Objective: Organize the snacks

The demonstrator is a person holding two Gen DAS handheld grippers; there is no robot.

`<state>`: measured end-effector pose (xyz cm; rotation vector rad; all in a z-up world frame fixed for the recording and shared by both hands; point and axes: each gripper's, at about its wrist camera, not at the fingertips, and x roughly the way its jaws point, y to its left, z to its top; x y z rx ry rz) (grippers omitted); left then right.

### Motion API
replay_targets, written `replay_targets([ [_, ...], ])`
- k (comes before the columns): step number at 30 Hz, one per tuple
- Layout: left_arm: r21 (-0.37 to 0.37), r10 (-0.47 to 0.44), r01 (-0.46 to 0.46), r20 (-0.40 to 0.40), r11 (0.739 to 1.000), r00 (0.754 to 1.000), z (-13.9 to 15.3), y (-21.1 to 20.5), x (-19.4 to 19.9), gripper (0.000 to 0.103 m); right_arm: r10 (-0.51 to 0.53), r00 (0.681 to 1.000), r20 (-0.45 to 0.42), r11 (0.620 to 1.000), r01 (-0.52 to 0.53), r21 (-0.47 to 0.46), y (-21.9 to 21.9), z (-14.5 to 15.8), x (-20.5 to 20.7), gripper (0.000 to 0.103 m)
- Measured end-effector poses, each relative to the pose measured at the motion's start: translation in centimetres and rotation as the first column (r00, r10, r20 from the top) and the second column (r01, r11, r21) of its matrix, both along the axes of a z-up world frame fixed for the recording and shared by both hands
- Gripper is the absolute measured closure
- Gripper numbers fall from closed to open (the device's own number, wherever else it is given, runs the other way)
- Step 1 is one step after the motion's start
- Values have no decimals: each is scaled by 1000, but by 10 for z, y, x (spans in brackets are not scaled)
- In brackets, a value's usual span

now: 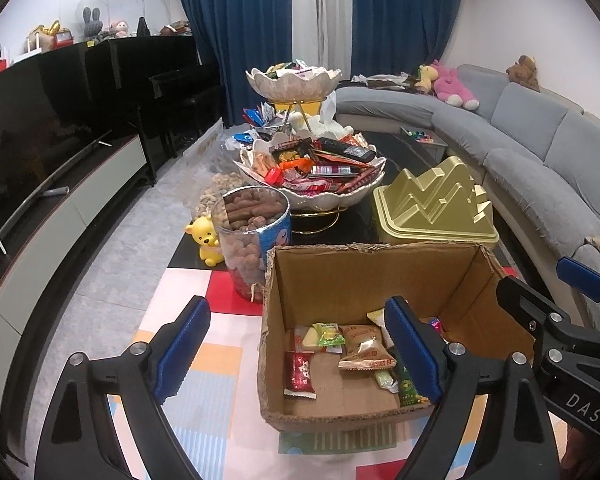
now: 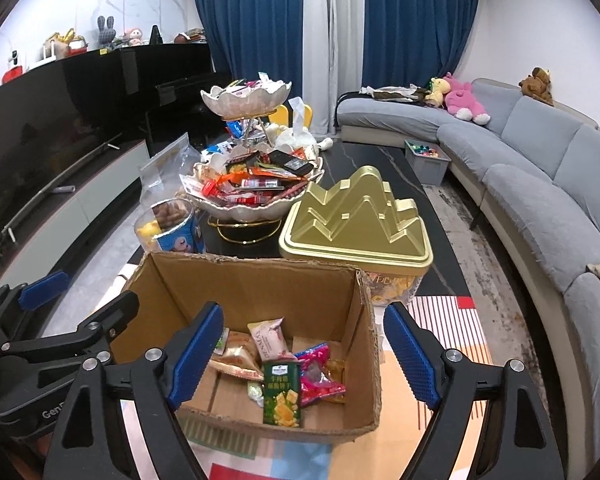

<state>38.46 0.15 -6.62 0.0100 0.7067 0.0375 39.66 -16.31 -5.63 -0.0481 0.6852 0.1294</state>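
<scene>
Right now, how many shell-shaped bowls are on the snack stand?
2: the top bowl up on the stand, and the bottom bowl below it, heaped with snacks. A middle one may be hidden.

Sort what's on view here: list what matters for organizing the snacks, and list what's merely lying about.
Belongs to the job:
- brown cardboard box holding wrapped snacks
- green biscuit packet in it
- two-tier white scalloped snack stand
- clear jar of brown nuts
- gold mountain-lidded tin
- open left tool, open right tool

Lying about:
- yellow bear toy
- grey sofa
- pink plush
</scene>
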Motion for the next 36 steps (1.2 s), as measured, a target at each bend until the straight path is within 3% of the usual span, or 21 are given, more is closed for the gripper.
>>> replay_targets([
  [18, 6, -5, 4, 64, 1000, 998, 35, -3, -59, 13, 13, 998, 57, 1000, -13, -2, -3, 33, -60, 20],
  [36, -1, -13, 13, 88, 1000, 996, 51, -8, -129, 12, -1, 996, 87, 1000, -1, 19, -14, 49, -126, 20],
])
